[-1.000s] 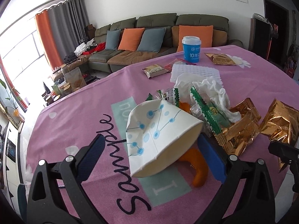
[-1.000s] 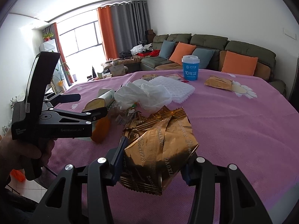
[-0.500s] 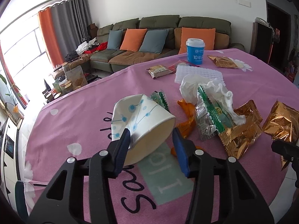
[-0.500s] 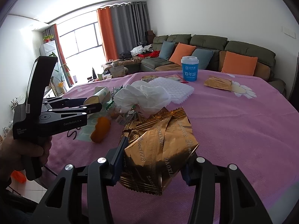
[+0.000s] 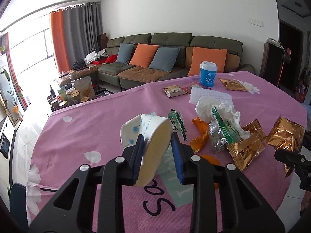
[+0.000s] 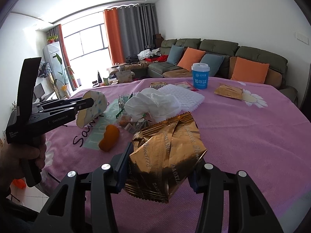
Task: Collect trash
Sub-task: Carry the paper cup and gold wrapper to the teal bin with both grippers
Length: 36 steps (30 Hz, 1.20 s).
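Above the pink-clothed surface [image 5: 101, 120], a flattened paper cup [image 5: 149, 145] hangs pinched in the left tongs [image 5: 157, 155]. The right tongs [image 6: 161, 167] pinch a gold foil wrapper [image 6: 167, 159], also lifted. Between them lie crumpled tissue [image 6: 153, 104], green wrappers [image 5: 177, 124] and orange peel [image 6: 109, 138].

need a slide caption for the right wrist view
Right hand-held gripper clamps a gold foil wrapper while the left hand-held gripper lifts a squashed paper cup off the pink tablecloth.
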### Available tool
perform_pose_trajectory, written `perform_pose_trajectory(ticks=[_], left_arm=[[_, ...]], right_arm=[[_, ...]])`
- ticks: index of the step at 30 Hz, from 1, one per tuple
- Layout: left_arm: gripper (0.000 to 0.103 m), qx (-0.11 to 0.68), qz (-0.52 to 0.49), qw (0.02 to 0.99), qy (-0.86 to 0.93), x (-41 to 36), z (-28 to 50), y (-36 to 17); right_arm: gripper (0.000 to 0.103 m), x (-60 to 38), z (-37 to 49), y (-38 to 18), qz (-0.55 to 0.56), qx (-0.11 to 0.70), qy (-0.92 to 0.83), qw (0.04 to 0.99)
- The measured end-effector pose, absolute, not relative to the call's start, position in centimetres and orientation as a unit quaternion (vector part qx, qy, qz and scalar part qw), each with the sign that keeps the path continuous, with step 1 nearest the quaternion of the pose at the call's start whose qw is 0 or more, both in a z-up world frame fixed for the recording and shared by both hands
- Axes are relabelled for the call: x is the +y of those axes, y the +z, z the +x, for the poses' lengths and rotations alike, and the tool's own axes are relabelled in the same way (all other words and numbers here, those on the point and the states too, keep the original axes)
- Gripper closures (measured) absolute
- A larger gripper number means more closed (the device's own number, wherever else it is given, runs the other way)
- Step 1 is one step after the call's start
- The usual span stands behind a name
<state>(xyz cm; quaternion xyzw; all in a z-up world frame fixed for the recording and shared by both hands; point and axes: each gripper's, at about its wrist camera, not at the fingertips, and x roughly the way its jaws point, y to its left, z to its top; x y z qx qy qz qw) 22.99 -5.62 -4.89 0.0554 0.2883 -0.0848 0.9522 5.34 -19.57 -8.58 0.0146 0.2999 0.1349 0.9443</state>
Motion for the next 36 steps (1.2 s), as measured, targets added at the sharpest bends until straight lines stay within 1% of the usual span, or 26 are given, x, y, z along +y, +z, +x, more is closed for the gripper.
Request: perform_pose_trajectory(ticks=[9,11,15,28,36], left_arm=[[0.081,0.263,0.039,0.96,-0.082,-3.3,20.0,-2.7],[0.083,0.265,0.036,0.96,-0.078,-2.6,19.6,-2.6],[0.084,0.265,0.023,0.961,-0.071,-1.0,18.8,-2.5],[0.084,0.233,0.004,0.972,-0.035,3.9,16.0,-0.4],[0.084,0.209,-0.008,0.978,0.021,8.9,13.0,1.6]], right_arm=[[0.056,-18.2,4.9,-6.6,-0.001,0.273,0.145,0.951],[0.056,-17.7,4.9,-6.2,-0.005,0.268,0.15,0.952],[0.056,-16.5,4.5,-5.5,-0.013,0.259,0.162,0.952],[0.056,-12.4,4.4,-3.1,-0.044,0.226,0.203,0.952],[0.056,-7.0,5.1,-1.6,-0.07,0.199,0.272,0.939]])
